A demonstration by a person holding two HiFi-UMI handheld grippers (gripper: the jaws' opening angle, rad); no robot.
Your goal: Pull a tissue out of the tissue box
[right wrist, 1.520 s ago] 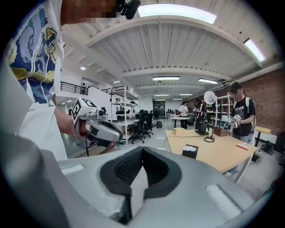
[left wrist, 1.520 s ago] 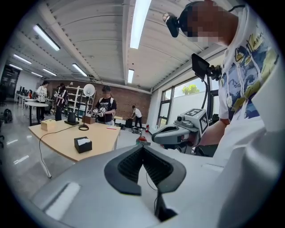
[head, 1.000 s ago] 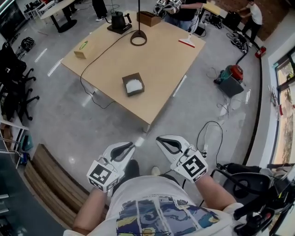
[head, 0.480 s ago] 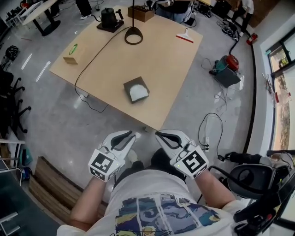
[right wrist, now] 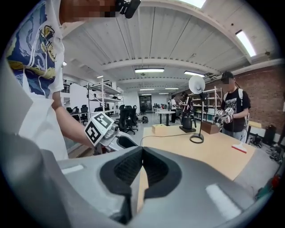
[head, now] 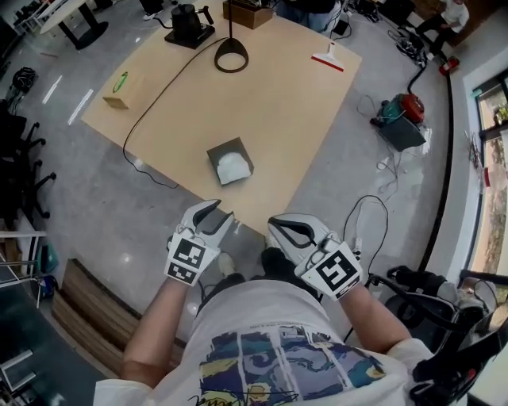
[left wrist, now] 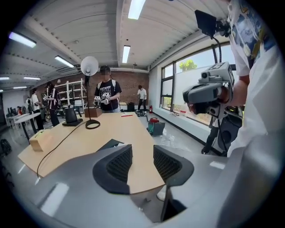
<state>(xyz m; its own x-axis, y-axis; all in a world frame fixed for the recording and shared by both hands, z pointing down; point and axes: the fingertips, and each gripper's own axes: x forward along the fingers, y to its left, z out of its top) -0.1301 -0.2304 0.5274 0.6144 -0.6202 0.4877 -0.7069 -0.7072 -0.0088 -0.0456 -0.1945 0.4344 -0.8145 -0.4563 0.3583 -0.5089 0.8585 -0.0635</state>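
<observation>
The tissue box (head: 230,161) is dark, with white tissue showing at its top. It stands near the front edge of the wooden table (head: 278,103). My left gripper (head: 221,211) hovers just short of that edge, a little below the box in the head view. Its jaws are opening and nothing is between them. In the left gripper view the box (left wrist: 109,144) peeks over the left jaw of this gripper (left wrist: 142,153). My right gripper (head: 272,225) is shut and empty, off the table's edge, to the right of the left one. The right gripper view shows its jaws (right wrist: 142,153) pressed together.
On the table are a lamp base (head: 231,55) with a black cable, a kettle (head: 189,24), a small cardboard box (head: 119,87) and a red-and-white tool (head: 328,62). A person (left wrist: 105,95) stands at the far end. A vacuum (head: 401,119) and cables lie on the floor at right.
Both grippers have come forward toward the table's front edge. The left gripper's jaws have parted; the right stays shut.
</observation>
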